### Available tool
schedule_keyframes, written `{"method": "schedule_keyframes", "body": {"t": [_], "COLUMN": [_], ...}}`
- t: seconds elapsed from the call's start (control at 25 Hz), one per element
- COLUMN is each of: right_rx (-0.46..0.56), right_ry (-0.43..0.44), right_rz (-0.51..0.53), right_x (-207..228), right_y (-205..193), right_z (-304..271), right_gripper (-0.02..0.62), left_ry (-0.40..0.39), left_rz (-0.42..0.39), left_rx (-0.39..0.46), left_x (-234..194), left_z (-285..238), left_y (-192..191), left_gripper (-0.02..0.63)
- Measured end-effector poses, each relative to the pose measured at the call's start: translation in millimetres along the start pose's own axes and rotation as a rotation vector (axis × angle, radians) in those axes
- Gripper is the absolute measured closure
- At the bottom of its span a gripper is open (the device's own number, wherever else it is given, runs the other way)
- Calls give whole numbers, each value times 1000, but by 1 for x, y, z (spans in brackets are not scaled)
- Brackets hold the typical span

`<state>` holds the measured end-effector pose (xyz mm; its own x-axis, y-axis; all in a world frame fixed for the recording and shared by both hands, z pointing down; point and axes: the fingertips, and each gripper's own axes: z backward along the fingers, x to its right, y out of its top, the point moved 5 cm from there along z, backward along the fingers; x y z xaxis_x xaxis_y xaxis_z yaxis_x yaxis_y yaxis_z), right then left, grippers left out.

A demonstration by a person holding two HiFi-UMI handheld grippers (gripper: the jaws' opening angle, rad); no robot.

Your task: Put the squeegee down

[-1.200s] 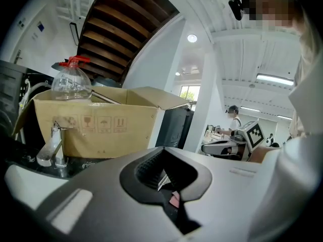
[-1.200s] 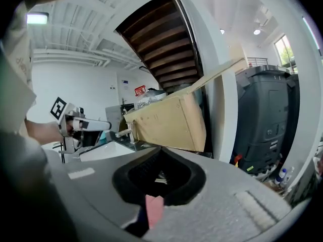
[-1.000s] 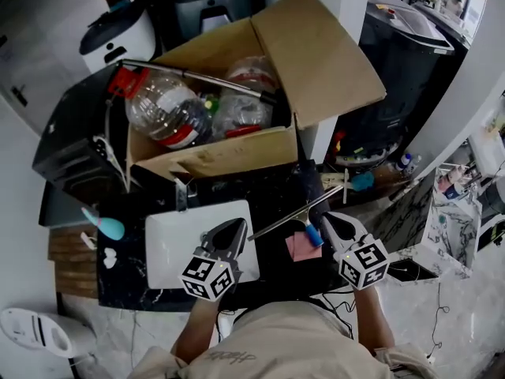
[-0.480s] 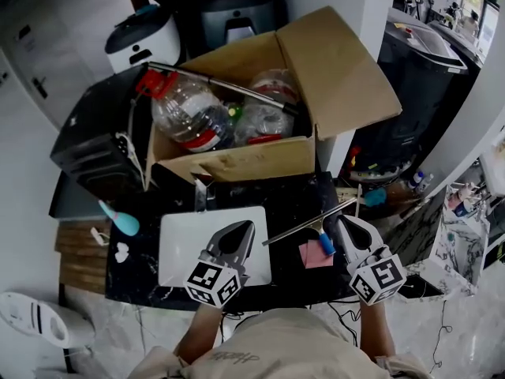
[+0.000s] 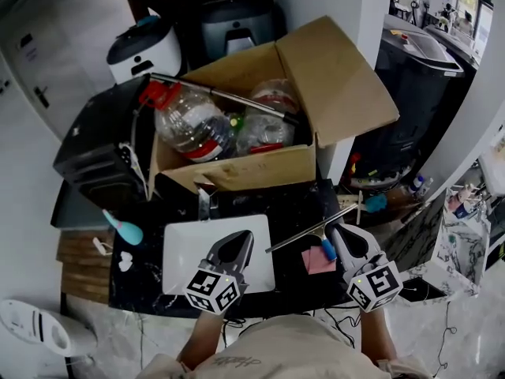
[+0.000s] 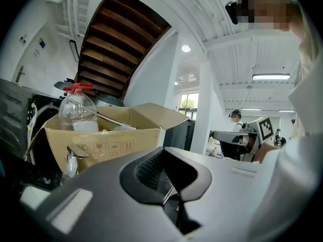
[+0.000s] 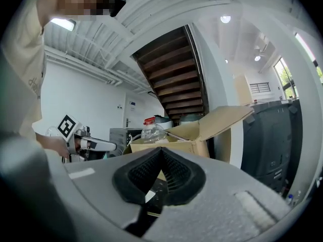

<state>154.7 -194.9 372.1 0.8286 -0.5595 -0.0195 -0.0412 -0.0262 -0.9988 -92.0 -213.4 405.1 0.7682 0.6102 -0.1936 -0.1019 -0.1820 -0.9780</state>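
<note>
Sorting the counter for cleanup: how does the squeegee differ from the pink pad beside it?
The squeegee is long and thin; the pink pad is a small flat square. The squeegee is silver with a blue handle; the pink pad is one colour. Both lie on the dark counter.

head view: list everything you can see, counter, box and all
squeegee: one, metal blade, blue handle, lying on the dark counter by the right gripper's tip
pink cloth: one, pink, on the counter beside the squeegee's handle
white tray: one, white, on the counter
faucet: one, metallic, behind the tray
cardboard box: one, brown, open, behind the counter
plastic bottles: at least two, clear, one red-capped, in the box
teal brush: one, counter's left edge
white appliance: one, white, upper left
left gripper: grey, jaws together, empty, over the tray
right gripper: grey, jaws together, empty
</note>
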Motion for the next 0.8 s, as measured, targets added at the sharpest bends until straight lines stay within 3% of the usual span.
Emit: {"method": "schedule_keyframes", "body": {"t": [0.2,0.4,0.8], "right_rx": [-4,-13,-49], "right_ry": [-11,-9,7], "right_rz": [-4,-7,6], "right_x": [1,0,-4], "right_y": [-1,-5,-11], "right_z": [7,12,14], "right_gripper": [594,594,594], "left_ry": [3,-41,-19], "left_rz": [-131,-85,-57], "left_rx": [-37,-37,-39], "left_x": [10,18,12], "left_z": [-4,-9,-5], "left_y": [0,-5,-12], "left_gripper": [591,592,591]}}
